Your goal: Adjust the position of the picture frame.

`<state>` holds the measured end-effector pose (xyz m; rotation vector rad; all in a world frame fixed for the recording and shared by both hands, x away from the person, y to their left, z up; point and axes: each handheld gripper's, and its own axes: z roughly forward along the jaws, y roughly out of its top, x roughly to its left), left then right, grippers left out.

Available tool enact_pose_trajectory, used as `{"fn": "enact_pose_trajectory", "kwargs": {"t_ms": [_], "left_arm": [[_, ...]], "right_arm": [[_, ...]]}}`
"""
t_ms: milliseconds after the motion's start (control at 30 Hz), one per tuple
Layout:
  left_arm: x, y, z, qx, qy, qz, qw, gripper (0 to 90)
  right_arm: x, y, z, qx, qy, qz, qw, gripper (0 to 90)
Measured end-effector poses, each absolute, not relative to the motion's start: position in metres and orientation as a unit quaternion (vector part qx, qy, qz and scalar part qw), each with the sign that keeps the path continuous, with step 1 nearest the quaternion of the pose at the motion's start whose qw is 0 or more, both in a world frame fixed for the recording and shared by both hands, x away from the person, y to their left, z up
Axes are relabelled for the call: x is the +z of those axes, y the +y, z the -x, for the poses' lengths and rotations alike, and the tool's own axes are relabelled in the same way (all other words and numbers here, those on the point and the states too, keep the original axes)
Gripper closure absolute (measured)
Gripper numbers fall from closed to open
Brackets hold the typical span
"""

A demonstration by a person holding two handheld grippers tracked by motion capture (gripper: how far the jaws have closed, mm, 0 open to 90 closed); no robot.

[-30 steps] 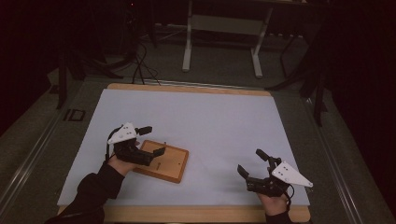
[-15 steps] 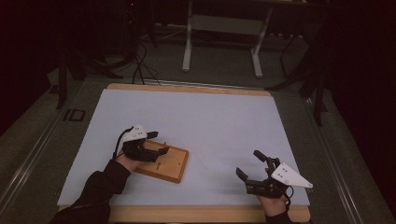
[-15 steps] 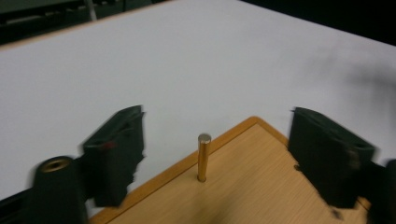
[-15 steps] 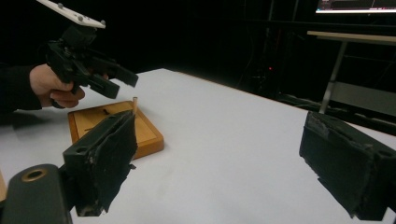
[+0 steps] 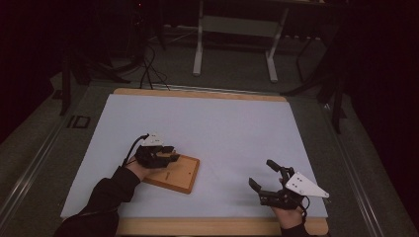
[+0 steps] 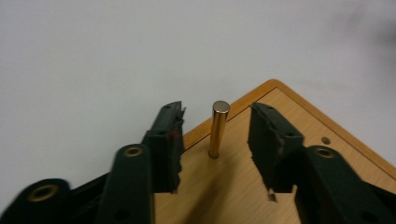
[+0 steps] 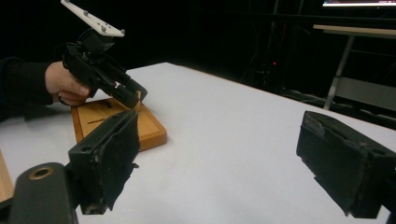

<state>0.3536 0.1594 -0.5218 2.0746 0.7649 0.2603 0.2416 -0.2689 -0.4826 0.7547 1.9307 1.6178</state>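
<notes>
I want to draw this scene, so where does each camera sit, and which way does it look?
High view: above the person's side of the table, looking forward and down; both forearms, the left gripper and right gripper show.
Left gripper view: rides the left gripper, looking along its two black jaws at the brass pin standing in the wooden board.
Right gripper view: rides the right gripper, looking across the white table.
Shared: the high and right gripper views both show the left gripper over the board.

We count one wooden board [image 5: 178, 174] on the white table [image 5: 217, 128], toward its near left part, and one brass peg [image 6: 218, 129] standing upright on that board. We count two grippers: the left gripper [image 6: 215, 140] over the board, the right gripper [image 5: 264, 176] well off to the board's right.
</notes>
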Motion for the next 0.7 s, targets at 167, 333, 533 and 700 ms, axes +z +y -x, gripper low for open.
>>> {"fn": "enact_pose_trajectory", "kwargs": {"t_ms": [167, 333, 533, 700], "left_arm": [[-0.5223, 0.1549, -0.3561, 0.096, 0.303, -0.85, 0.42, 70.5], [-0.5229, 0.1513, -0.3578, 0.103, 0.31, -0.856, 0.4, 83.7], [-0.5225, 0.151, -0.3562, 0.107, 0.317, -0.853, 0.401, 85.3], [-0.5208, 0.1547, -0.3562, 0.092, 0.324, -0.846, 0.412, 85.6]], "right_arm": [[-0.4831, -0.2687, -0.2423, 0.594, 0.712, -0.278, 0.252, 12.7], [-0.4835, -0.2685, -0.2427, 0.593, 0.713, -0.28, 0.248, 12.8], [-0.4841, -0.2684, -0.2436, 0.589, 0.716, -0.281, 0.248, 13.0], [-0.4839, -0.2688, -0.2435, 0.59, 0.715, -0.282, 0.247, 12.9]]}}
